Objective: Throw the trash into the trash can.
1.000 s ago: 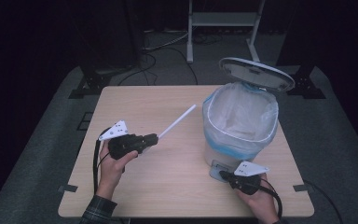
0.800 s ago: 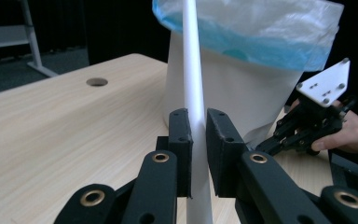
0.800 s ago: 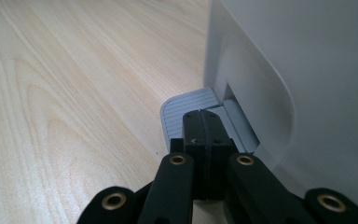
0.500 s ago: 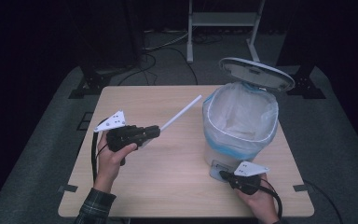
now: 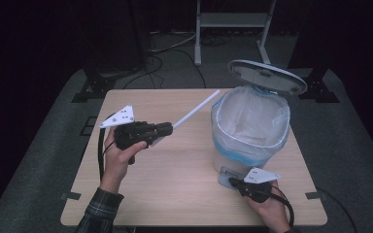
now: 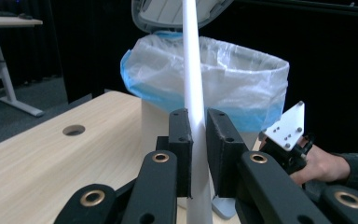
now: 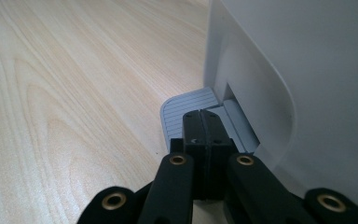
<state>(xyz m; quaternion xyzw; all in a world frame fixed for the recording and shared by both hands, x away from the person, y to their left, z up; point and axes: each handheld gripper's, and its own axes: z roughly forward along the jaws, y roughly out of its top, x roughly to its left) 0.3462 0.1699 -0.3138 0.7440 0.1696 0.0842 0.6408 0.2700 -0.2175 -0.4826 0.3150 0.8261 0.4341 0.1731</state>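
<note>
Raised left claw [image 5: 167, 128] aims tube [image 5: 196, 108] nearer bin [image 5: 250, 127] rim, seemingly apart.

**Black grippers, plaid cuffs**

The left gripper [image 5: 167, 129] and right gripper [image 5: 234, 182] are showing matte black bodies, each wearing a pale grey three-cornered plate dotted with small screws and trailing a black cable. Brass-coloured rivets are glinting along the jaw links [image 7: 177, 160], ending in blocky black pads [image 6: 181, 140]. The left sleeve [image 5: 99, 212] is showing a dark plaid weave.
</note>
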